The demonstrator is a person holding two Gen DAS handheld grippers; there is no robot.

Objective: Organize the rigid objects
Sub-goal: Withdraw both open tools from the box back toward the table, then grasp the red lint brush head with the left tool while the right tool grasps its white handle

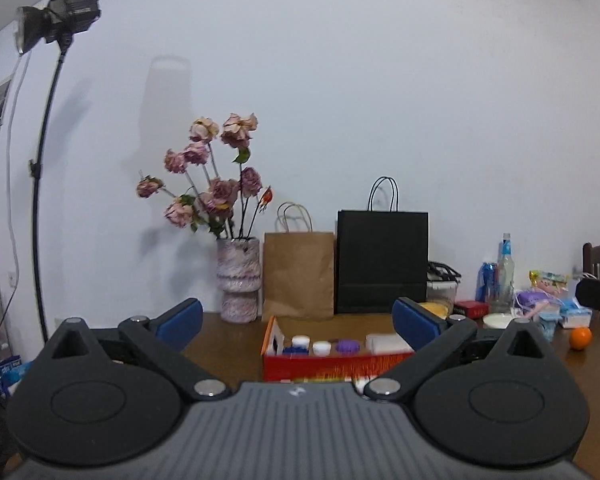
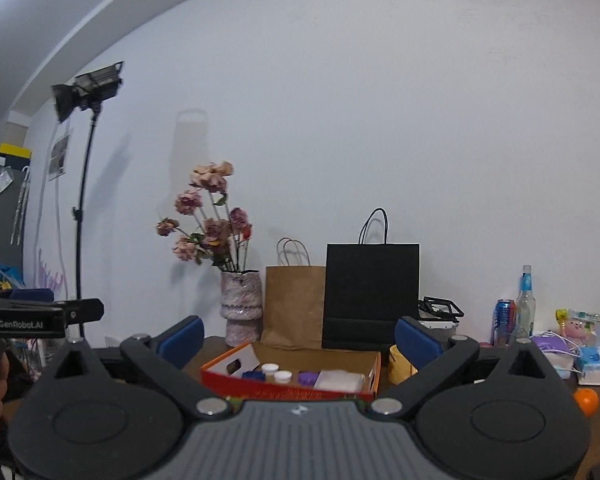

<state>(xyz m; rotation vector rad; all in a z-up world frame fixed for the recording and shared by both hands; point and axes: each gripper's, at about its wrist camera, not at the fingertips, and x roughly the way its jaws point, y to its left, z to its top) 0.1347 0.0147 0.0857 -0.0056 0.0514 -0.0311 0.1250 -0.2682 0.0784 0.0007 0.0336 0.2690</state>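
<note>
Red cardboard box (image 1: 336, 364), open top, on table; inside: 2 white-capped jars (image 1: 321, 347), purple lid (image 1: 347, 346), white pkg (image 1: 386, 342).

both wrist views face level toward the wall; share red box (image 1: 332, 364) (image 2: 292, 390)

Red box (image 1: 332, 364) front hidden behind gripper body.

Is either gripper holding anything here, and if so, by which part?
Nothing is held. The left gripper and the right gripper both stand wide open with empty jaws, short of the red box.
</note>
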